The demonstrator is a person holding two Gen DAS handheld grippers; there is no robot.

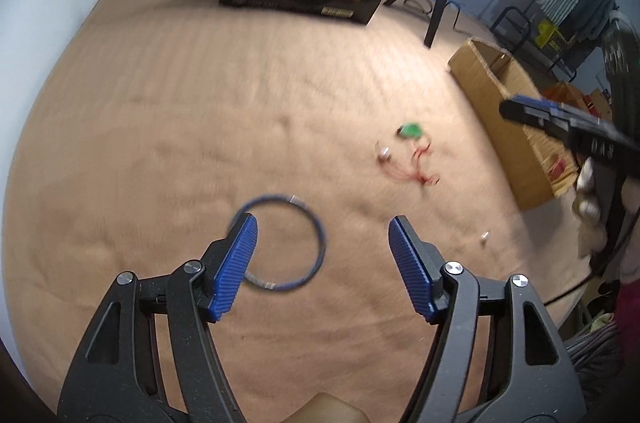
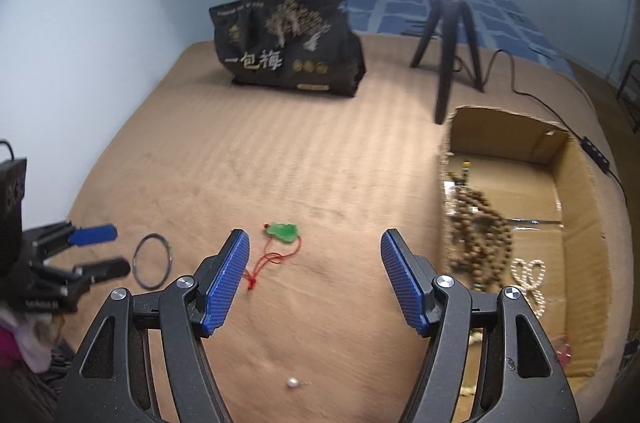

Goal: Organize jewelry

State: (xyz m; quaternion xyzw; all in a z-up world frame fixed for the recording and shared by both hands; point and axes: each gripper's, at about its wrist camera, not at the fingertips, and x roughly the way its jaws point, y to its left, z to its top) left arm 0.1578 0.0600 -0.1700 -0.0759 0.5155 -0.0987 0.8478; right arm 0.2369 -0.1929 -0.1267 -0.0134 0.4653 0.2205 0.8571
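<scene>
Both claws gape empty, left claw (image 1: 322,243) over the blue bangle (image 1: 280,243), right claw (image 2: 314,255) near the green pendant (image 2: 283,231) (beads already in the cardboard box (image 2: 576,223)), so roughly half remains.

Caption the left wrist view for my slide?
Open left claw hovers over blue bangle; jade pendant lies beyond.

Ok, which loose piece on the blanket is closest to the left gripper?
The blue bangle: the left gripper hangs open right over it. The green pendant and small pearl lie farther right.
</scene>
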